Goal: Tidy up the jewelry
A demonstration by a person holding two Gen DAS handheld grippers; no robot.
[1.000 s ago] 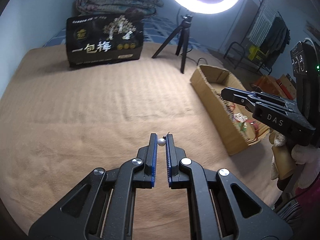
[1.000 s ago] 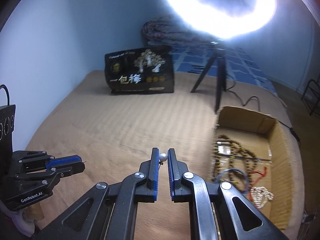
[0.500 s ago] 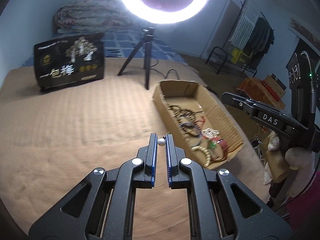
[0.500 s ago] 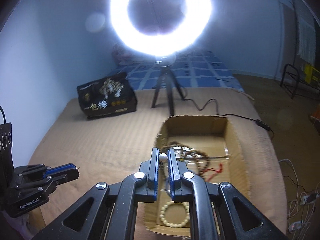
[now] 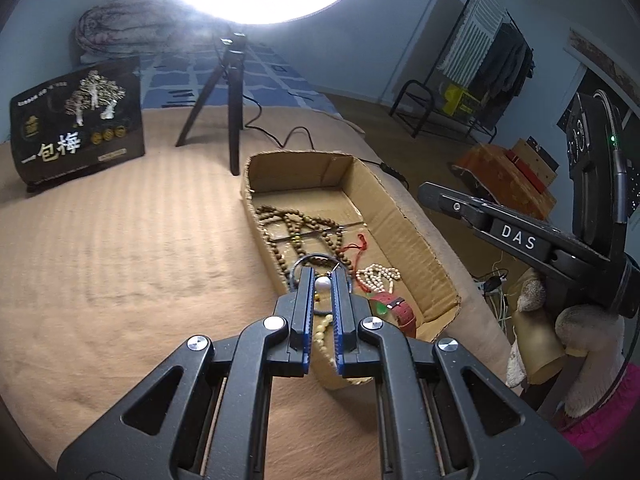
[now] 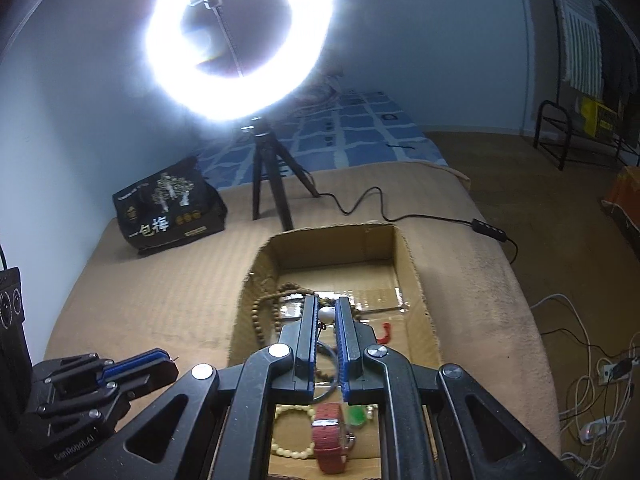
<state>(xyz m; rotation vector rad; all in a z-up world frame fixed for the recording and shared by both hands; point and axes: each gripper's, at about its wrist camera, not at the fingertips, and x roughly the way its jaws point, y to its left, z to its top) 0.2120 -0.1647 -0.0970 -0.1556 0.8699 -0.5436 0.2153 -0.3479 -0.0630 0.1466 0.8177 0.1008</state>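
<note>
An open cardboard box [image 5: 404, 220] lies on the tan blanket and holds a brown bead string [image 5: 286, 220], a white bead bracelet [image 5: 378, 274] and a red watch [image 5: 398, 310]. My left gripper [image 5: 323, 280] hangs over the box's near end, shut on a small white pearl earring [image 5: 323, 284]. My right gripper [image 6: 326, 312] is above the box [image 6: 414, 276] too, shut on a second pearl earring [image 6: 326, 315]. Below it lie the red watch [image 6: 330, 446] and a cream bracelet [image 6: 292, 450]. The left gripper [image 6: 172, 362] shows at lower left in the right wrist view.
A ring light on a black tripod [image 5: 232, 92] stands behind the box, its cable [image 6: 400, 216] trailing right. A black printed bag [image 5: 76, 124] stands at the back left. The bed's edge drops off right of the box; a clothes rack [image 5: 480, 60] and cables are beyond.
Both grippers have swung right from over the bare blanket to above the cardboard box, each still shut on its pearl earring.
</note>
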